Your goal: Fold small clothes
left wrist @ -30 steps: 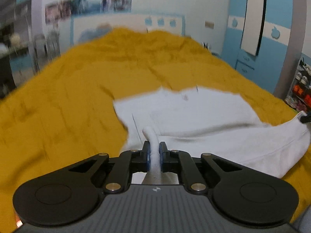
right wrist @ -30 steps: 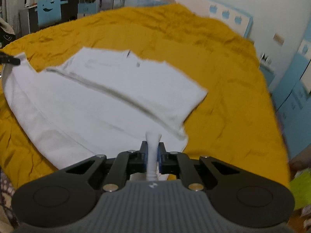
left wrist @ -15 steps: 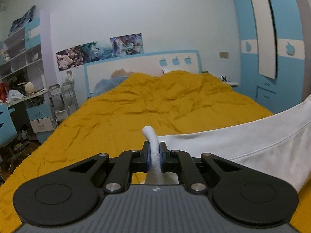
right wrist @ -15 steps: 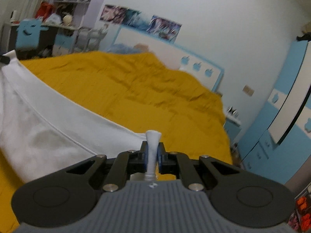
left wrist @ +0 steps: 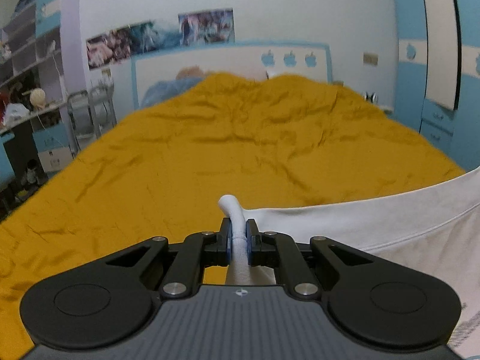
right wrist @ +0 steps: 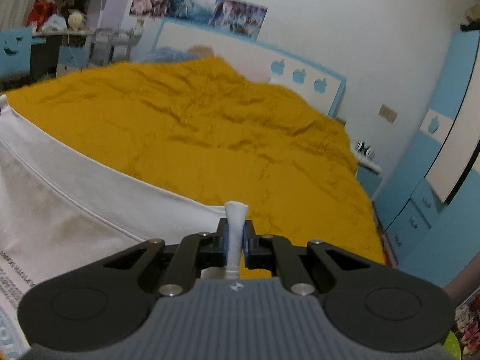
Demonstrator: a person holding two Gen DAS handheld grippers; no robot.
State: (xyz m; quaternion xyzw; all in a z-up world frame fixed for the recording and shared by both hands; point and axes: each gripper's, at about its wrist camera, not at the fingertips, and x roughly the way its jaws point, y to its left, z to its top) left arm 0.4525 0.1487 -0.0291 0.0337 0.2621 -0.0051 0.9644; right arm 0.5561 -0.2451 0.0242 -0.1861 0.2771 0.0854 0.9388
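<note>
My left gripper (left wrist: 238, 241) and right gripper (right wrist: 236, 244) each clench a corner of the shirt (left wrist: 390, 228), its edge stretched between them above the bed (left wrist: 240, 150). I judge the next move is laying it flat.

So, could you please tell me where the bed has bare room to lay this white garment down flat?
The wrinkled mustard-yellow bedspread lies bare from the grippers to the white headboard with blue apples, and out to both side edges. Only the near strip is taken, where the white cotton garment hangs pinched between the left gripper and right gripper. A blue bundle crowds the headboard end.
</note>
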